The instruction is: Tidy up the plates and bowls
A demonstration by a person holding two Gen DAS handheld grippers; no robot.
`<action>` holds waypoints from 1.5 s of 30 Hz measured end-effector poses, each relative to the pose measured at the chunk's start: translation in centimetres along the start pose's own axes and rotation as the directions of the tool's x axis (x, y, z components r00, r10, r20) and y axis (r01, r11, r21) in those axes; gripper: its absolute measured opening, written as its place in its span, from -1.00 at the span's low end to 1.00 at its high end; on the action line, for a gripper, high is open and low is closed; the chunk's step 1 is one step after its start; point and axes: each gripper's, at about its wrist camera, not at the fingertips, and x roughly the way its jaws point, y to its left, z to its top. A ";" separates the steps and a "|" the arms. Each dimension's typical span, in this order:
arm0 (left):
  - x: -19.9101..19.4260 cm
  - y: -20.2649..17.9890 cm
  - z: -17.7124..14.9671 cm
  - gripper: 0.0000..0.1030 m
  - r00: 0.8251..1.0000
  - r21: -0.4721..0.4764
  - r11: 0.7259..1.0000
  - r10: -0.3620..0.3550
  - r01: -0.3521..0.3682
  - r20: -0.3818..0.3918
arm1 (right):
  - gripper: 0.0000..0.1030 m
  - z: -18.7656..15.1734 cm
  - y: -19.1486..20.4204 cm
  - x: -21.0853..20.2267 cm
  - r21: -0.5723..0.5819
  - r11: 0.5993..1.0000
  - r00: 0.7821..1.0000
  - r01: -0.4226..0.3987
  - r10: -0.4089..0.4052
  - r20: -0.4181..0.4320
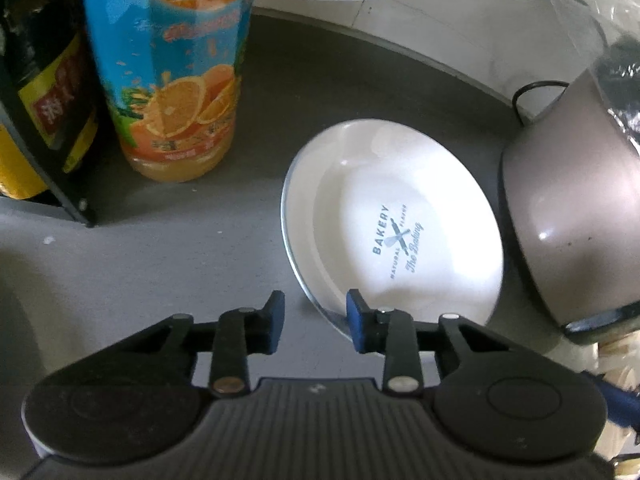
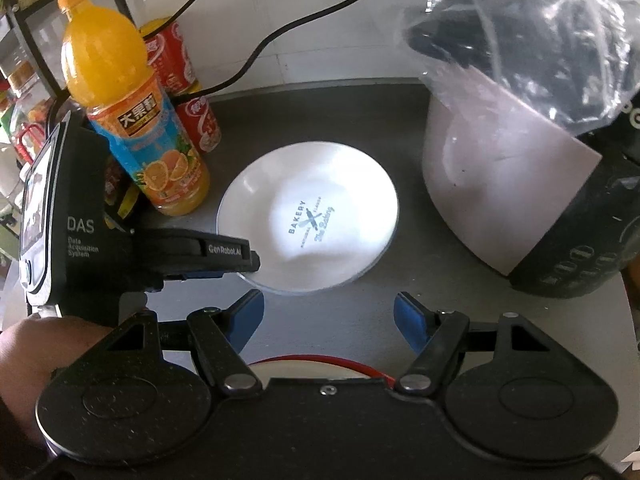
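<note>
A white plate [image 1: 394, 216] printed "BAKERY" lies flat on the dark grey counter [image 1: 160, 264]; it also shows in the right wrist view [image 2: 308, 216]. My left gripper [image 1: 316, 318] is open at the plate's near-left rim, its right finger over the rim edge. In the right wrist view the left gripper [image 2: 248, 266] reaches the plate's left rim. My right gripper [image 2: 328, 322] is open and empty just in front of the plate. A red-rimmed white dish [image 2: 320, 366] shows partly beneath it.
An orange juice bottle [image 2: 132, 120] and red cans [image 2: 188, 100] stand left of the plate. A pinkish appliance [image 2: 508, 200] under a plastic bag [image 2: 520, 36] stands close on the right. A black cable [image 2: 256, 44] runs along the back wall.
</note>
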 end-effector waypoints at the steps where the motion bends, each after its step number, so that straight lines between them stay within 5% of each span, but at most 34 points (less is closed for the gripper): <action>1: 0.0 0.5 -0.1 -0.42 1.000 -0.013 1.000 -0.001 0.001 -0.005 | 0.38 0.0 0.1 0.1 0.002 1.000 1.000 -0.003 0.003 -0.001; 13: -2.2 4.5 -1.4 -0.66 1.000 -0.022 0.999 0.031 -0.031 0.004 | 0.37 0.8 1.1 1.2 0.037 0.999 0.999 -0.026 0.027 -0.047; 36: -4.9 10.2 -2.2 -0.66 0.995 -0.058 0.994 0.091 -0.094 -0.050 | 0.14 2.4 3.8 6.9 0.022 0.999 0.972 -0.035 0.039 -0.230; 45: -5.0 11.0 -2.1 -0.66 0.995 -0.061 0.994 0.084 -0.088 -0.061 | -0.17 2.2 4.8 9.3 0.051 0.998 0.950 -0.038 0.052 -0.308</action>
